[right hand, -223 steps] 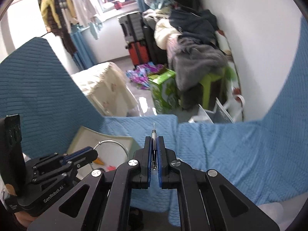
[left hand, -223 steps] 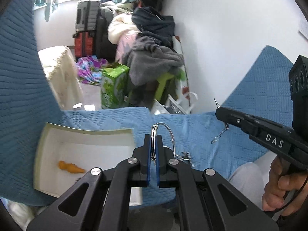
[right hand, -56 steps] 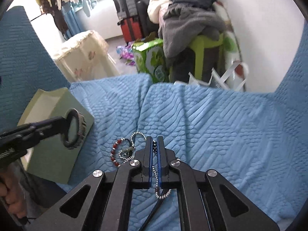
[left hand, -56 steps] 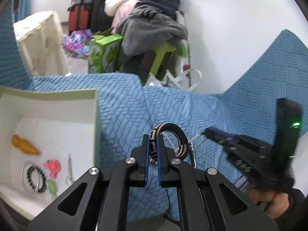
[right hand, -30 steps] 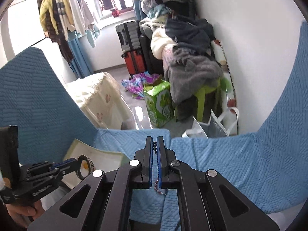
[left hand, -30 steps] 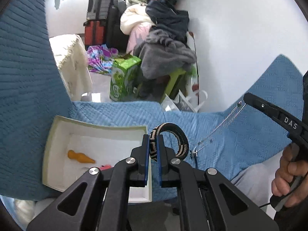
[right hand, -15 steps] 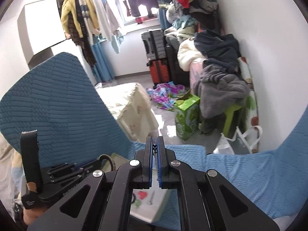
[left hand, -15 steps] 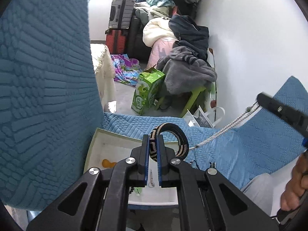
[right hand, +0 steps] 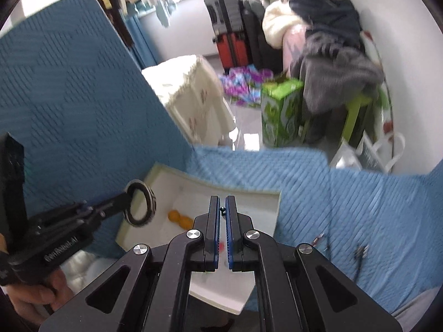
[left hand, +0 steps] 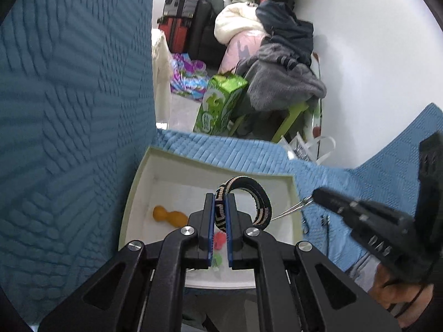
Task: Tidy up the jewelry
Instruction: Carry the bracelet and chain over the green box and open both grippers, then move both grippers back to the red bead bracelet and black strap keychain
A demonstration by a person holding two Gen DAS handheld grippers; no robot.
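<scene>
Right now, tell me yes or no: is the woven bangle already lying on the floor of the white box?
No. The woven bangle is clamped in the left gripper, held above the white box.

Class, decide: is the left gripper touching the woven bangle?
Touching. The left wrist view shows the left gripper with its jaws clamped on the bangle, above the box.

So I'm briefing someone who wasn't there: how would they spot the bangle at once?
Find the white box on the blue quilted cover. Over it, the left gripper pinches a thick woven bangle upright. It is the only black-and-beige striped ring; the pieces inside the box are orange, pink and green.
</scene>
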